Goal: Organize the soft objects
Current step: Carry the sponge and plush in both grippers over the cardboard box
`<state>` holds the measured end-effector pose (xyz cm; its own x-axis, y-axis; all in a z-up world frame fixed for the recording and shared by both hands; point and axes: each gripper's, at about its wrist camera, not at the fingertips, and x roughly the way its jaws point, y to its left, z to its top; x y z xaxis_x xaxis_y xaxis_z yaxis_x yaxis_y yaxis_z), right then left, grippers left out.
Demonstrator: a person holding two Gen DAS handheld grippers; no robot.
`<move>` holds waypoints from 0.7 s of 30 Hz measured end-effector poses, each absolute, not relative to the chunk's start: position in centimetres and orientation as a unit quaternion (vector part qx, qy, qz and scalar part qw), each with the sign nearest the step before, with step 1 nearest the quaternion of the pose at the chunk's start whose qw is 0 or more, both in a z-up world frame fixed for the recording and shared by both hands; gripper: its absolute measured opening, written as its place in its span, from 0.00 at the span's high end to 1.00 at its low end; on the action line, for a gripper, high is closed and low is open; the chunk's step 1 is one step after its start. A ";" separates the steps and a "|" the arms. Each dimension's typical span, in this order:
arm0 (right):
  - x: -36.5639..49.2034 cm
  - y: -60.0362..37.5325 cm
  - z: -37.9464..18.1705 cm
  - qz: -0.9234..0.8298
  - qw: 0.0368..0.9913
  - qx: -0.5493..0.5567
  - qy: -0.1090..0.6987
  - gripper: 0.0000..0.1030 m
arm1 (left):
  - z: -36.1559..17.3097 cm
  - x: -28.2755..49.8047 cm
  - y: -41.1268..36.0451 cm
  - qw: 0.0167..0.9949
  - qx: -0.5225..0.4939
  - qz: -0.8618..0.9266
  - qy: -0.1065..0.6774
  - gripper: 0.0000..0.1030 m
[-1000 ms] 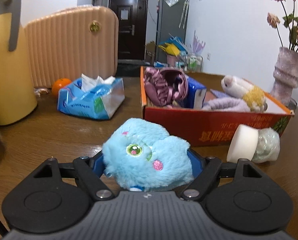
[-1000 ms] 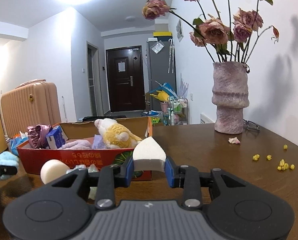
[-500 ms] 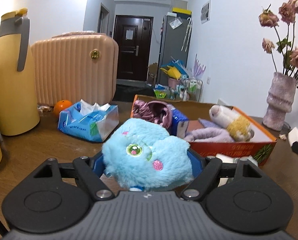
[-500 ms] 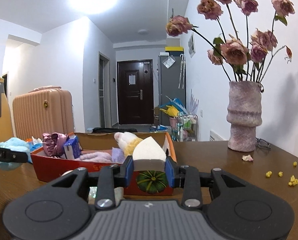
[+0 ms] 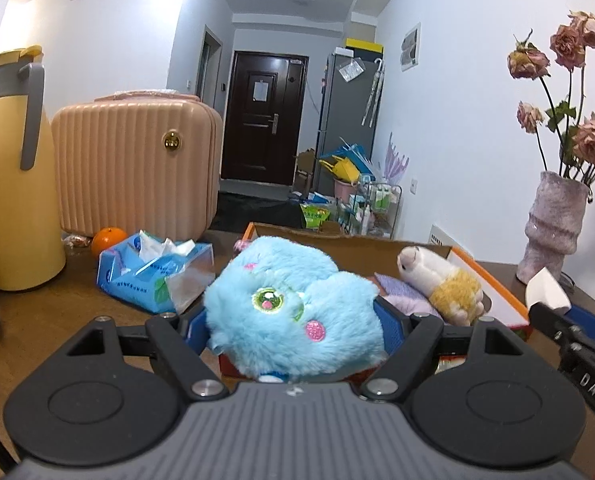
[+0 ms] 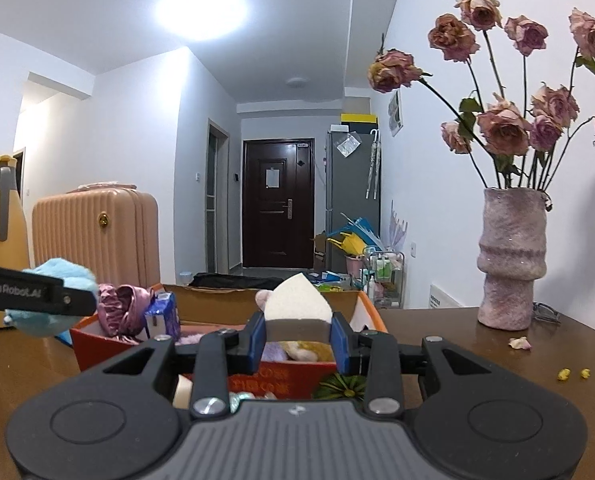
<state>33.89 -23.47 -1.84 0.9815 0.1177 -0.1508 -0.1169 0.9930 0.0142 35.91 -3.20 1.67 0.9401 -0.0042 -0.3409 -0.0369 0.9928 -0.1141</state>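
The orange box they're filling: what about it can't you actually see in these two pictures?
- Left wrist view: the blue plush toy in the left gripper hides the orange box's near left corner and contents there.
- Right wrist view: the white sponge and right gripper cover the box's middle.
- Printed text on its front: partly blocked, unreadable.
- Cream object before it: mostly hidden.
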 end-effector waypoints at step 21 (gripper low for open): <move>38.6 -21.4 -1.8 0.080 0.994 0.005 0.071 0.68 | 2.6 40.9 -3.8 0.987 -0.068 0.018 0.145 0.22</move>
<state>38.61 -21.42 -1.77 0.9771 0.1596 -0.1405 -0.1582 0.9872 0.0213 40.92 -3.83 2.60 0.9570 0.0154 -0.2896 -0.0552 0.9900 -0.1296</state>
